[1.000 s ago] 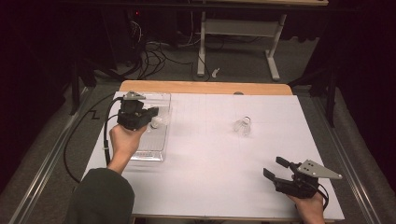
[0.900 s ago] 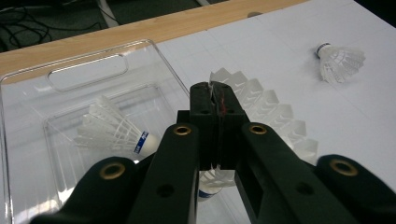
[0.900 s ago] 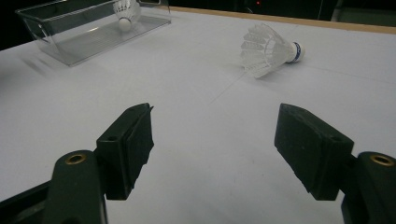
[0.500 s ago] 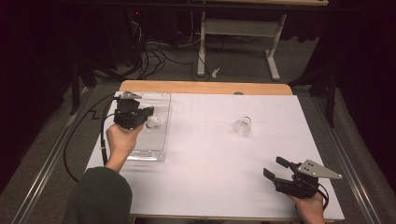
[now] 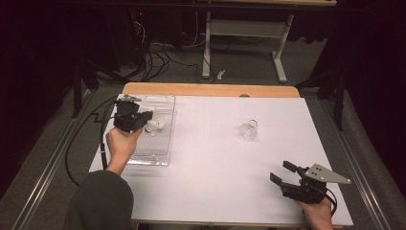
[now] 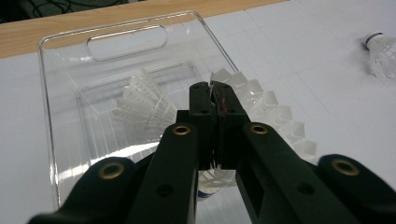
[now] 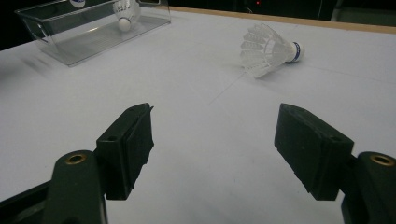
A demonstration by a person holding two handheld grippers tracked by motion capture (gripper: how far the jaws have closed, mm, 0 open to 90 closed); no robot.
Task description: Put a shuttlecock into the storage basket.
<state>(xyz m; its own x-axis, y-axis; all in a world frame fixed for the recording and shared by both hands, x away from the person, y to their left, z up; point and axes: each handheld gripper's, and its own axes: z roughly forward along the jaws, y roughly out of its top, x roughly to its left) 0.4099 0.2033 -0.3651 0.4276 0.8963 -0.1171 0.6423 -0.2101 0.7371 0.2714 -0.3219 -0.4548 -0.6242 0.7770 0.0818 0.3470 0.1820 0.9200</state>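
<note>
held item: white feathered shuttlecock with a round cork nose (image 6: 261, 109), pinched by its skirt edge and hanging over the clear rectangular plastic tray with a cut-out handle (image 6: 60, 93) at the table's left side
handling, judged: very light; the feather skirt is thin and springy, likely to crush or bend under a hard squeeze; the cork nose is the firm part and the safer place to take hold, though rounded and apt to slip
grip point now: skirt rim, a few vanes caught between the pads, nose pointing down toward the camera
left gripper (image 6: 212, 100): jaws drawn together, clamped on the skirt of the shuttlecock, no gap visible between the pads; also seen above the tray in the high view (image 5: 136, 117)
right gripper (image 7: 215, 140): jaws spread wide apart, nothing between them, held low over the white table sheet (image 7: 196, 84) near the person's edge
second white shuttlecock (image 7: 268, 49): lying on its side on the sheet, well apart from both grippers
risk, judged: the skirt hold is shallow, so the shuttlecock could twist or slide out
</note>
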